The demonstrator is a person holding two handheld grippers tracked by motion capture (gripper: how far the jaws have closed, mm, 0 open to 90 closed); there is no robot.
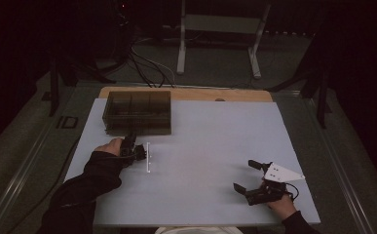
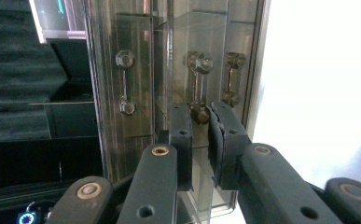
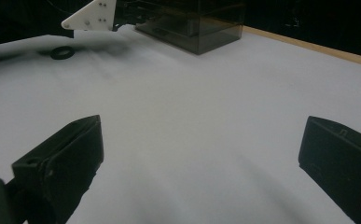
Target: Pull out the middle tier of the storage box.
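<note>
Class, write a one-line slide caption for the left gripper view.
Left hand-held gripper, jaws nearly shut, at a handle on the smoked clear drawer box.

Left gripper (image 2: 200,135): matte black jaws with brass-coloured pivot pins. Just ahead of its tips is a drawer handle (image 2: 199,86), clear with an amber tint, and the smoky, see-through brown-grey drawer box (image 1: 138,112). Right gripper (image 1: 248,176): black jaws, plain white three-cornered plate on top. Under both is a table (image 1: 215,146) top in plain pale grey-white, no pattern, with a light wood edge strip beyond the box. Small black ring (image 3: 62,52) far ahead of the right jaws. Sleeves black.
</note>
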